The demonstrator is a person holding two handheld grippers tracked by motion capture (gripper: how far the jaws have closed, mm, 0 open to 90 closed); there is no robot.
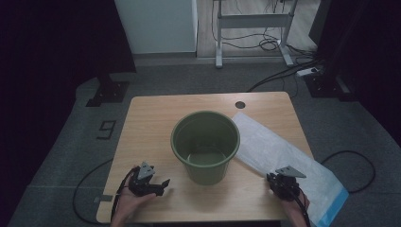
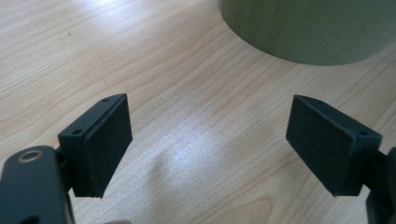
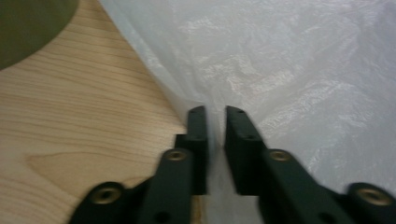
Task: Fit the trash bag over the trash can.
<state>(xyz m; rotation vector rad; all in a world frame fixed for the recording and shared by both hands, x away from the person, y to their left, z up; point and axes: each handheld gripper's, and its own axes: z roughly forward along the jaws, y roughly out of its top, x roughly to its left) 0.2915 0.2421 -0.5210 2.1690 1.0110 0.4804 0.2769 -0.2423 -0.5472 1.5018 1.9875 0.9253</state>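
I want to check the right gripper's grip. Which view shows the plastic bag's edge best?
The right gripper view: the right gripper pinches the plastic bag edge up close. The high view shows the whole bag, small.

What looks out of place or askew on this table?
The bag lies flat and skewed beside the bin, its blue-edged corner hanging off the table at the front right. The right gripper is closing on its edge. Nothing spilled or damaged.

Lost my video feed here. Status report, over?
Left gripper open above bare table. Right gripper nearly shut on bag edge. Green bucket upright, centre. Nothing in the way.
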